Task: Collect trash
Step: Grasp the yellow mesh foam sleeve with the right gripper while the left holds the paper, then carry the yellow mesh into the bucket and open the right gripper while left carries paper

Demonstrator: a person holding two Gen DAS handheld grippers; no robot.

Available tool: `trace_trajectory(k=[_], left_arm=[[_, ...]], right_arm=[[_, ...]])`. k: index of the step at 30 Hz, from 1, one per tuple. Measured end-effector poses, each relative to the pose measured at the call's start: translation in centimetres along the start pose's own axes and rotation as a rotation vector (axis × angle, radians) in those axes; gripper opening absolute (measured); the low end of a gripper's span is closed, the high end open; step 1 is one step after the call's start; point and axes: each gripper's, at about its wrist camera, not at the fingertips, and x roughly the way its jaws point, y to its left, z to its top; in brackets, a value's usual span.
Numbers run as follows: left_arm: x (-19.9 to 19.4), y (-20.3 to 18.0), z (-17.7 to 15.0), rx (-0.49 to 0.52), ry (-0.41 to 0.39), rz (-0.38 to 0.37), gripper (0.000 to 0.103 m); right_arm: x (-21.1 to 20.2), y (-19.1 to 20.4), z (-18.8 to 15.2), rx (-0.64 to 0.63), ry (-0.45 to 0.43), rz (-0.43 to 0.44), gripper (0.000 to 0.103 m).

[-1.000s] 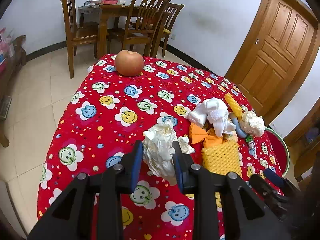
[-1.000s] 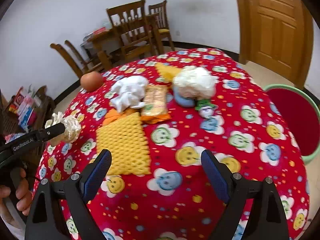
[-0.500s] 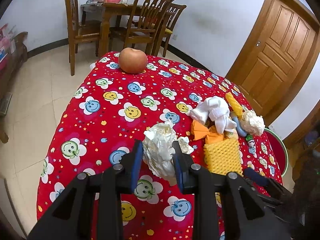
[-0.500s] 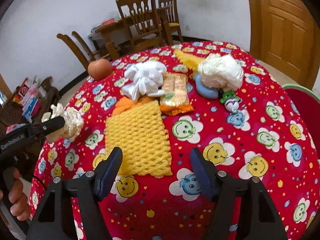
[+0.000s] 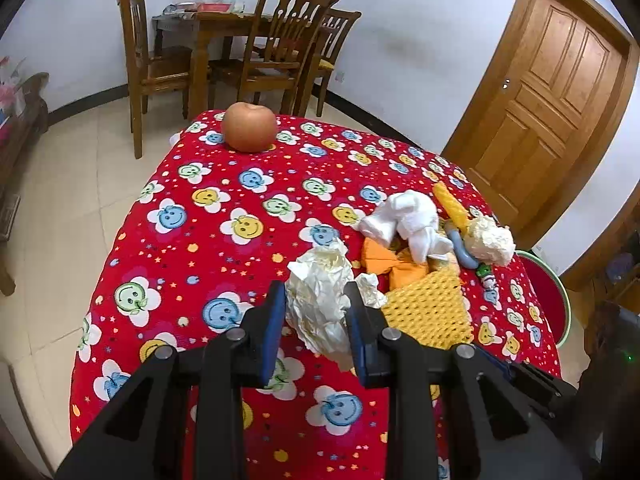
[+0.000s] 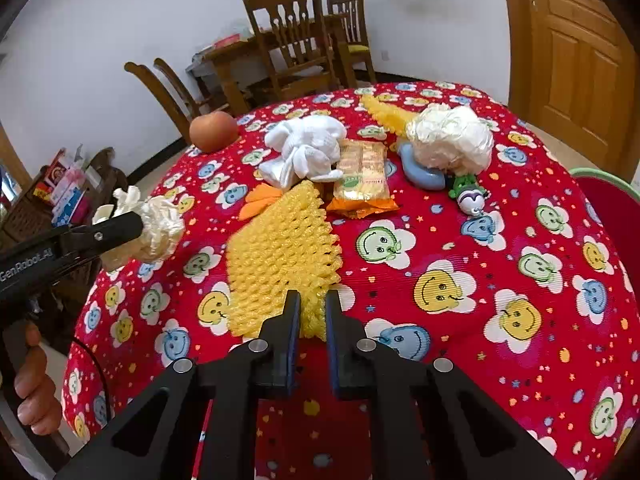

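Two black two-finger grippers work over a round table [image 6: 520, 240] draped in a ribbed red cloth printed with smiling flower faces. The left gripper [image 5: 316, 312] pinches a crumpled, papery cream-white wad [image 5: 320, 300] between its blue pads, holding it above the cloth. The right gripper [image 6: 313, 312] has its jaws pressed nearly together on the near edge of a yellow foam fruit net [image 6: 280, 256], a soft honeycomb mesh lying flat on the cloth.

Beyond the net sit a knotted white cloth bundle [image 6: 308, 148], a glossy orange snack wrapper [image 6: 362, 176], a fluffy white shredded ball [image 6: 450, 140], a smooth blue curved piece [image 6: 420, 168] and a small green-and-white toy figure [image 6: 468, 196]. A round orange-brown fruit [image 6: 213, 131] rests at the far edge. A red basin with a green rim [image 6: 612, 200] stands to the right.

A second ago the right jaws were spread wide behind the net; now they have closed on it. The left grip on the wad is unchanged.
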Motion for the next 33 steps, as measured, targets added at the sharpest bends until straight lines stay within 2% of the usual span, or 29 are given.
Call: trace_trajectory(k=[5,15,33], left_arm=[[-0.3,-1.1,-0.1,0.023,-0.002,-0.012,0.030],[-0.5,-4.8,-0.4,0.095,0.003,-0.058,0.030],[0.8,-15.2,-0.5,0.259,0.065,-0.223,0.030]], right_arm=[[-1.8,-0.6,-0.1,0.022,-0.033,0.015,0.011],[-6.6,-2.9,-0.2,0.075,-0.142,-0.015,0.010],[-13.8,-10.9,-0.7,0.212,-0.303,-0.155,0.010]])
